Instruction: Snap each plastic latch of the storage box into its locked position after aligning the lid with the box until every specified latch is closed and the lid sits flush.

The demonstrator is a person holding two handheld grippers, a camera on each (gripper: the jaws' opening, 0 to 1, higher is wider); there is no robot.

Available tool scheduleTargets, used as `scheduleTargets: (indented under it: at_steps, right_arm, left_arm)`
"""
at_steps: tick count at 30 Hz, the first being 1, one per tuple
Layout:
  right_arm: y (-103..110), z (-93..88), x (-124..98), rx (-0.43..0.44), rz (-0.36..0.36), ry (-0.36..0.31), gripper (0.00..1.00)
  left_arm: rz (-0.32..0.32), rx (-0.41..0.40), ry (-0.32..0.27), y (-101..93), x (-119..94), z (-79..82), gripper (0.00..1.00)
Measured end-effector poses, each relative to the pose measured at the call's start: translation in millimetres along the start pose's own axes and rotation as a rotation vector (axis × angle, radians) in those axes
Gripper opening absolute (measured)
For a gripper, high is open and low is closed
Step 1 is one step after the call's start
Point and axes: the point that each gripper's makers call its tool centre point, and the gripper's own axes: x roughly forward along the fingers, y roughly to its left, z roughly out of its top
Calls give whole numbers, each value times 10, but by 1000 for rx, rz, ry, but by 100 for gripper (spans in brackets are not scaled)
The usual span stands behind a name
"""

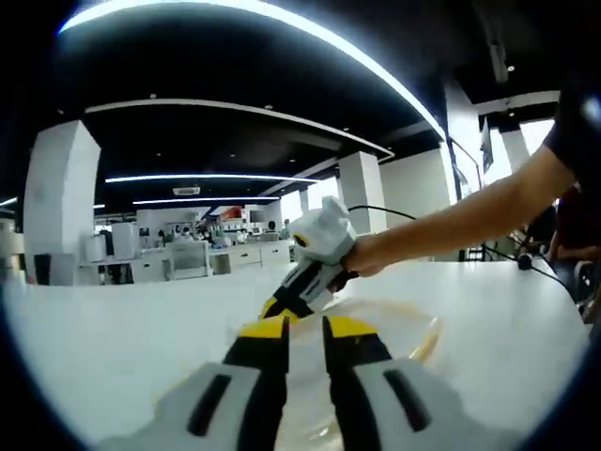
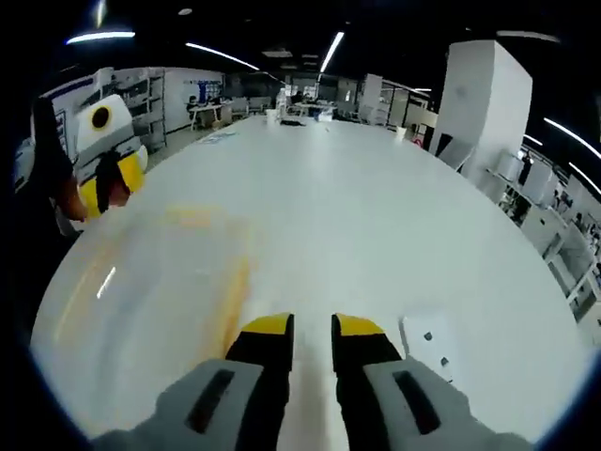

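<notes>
In the left gripper view, the left gripper (image 1: pixel 305 329) is seen rising from the bottom, its yellow-tipped jaws standing slightly apart with nothing between them. Just beyond the tips, the clear storage box (image 1: pixel 394 329) with its yellowish rim is seen lying on the white counter (image 1: pixel 122 329). The right gripper (image 1: pixel 302 293) is held by a hand (image 1: pixel 362 256) reaching in from the right, and its tips are pointed down at the far left edge of the box; whether contact is made cannot be told.

In the right gripper view, the right gripper (image 2: pixel 312 331) is seen with its jaws a little apart and empty, poised over the near right edge of the storage box (image 2: pixel 150 282), whose translucent lid is blurred. The left gripper (image 2: pixel 108 169) is seen at the far left, near the box's far corner. A small white card-like item (image 2: pixel 432 343) is seen lying on the counter (image 2: pixel 376 207) just to the right of the right gripper. No latch can be made out clearly.
</notes>
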Motion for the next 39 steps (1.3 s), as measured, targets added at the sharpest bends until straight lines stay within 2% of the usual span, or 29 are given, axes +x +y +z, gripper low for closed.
scheduleTargets:
  at_steps: [5,7,9,12,13,16,18,23,24,26,29,31,33,36,37,39]
  right_arm:
    - [-114,197,-210,-8,-165,-94,26]
    - [-93,265,-307,22,-196,-134,30]
    - [-118,341,-420,15,-254,-176,38]
    - [-132,399,-608,24,-344,-229,62]
    - [-124,401,-670,39,-368,-245,67]
    - [-58,409,-864,94,-404,-301,69]
    - [-57,412,-1022,119,-460,-343,73]
    - [68,443,-1413,223,-530,-486,96]
    - [99,470,-1500,234,-545,-522,100]
    - [164,471,-1645,230,-582,-541,100]
    - [324,428,-1878,203,-659,-534,100]
    - [441,366,-1992,207,-693,-516,100]
    - [510,302,-2155,184,-762,-505,100]
    - [707,246,-2272,248,-760,-536,100]
    - [738,192,-2365,264,-808,-540,100]
    - [808,158,-2413,227,-829,-520,100]
  left_arm:
    - [50,10,-40,112,-122,58,24]
    - [65,17,-45,143,-158,71,27]
    - [87,23,-51,190,-195,86,33]
    - [102,22,-45,243,-252,90,36]
    - [106,22,-45,257,-277,96,36]
    - [114,6,-59,301,-343,139,40]
    - [120,6,-66,321,-390,178,42]
    - [146,20,-92,416,-494,276,53]
    - [157,15,-73,448,-519,256,55]
    - [169,14,-65,486,-552,249,63]
    - [200,12,-82,558,-646,293,71]
    - [210,4,-96,582,-706,331,73]
    - [215,-6,-102,594,-760,361,75]
    - [232,-22,-117,624,-828,401,83]
    - [238,-21,-115,631,-843,406,86]
    - [252,-20,-107,649,-861,404,95]
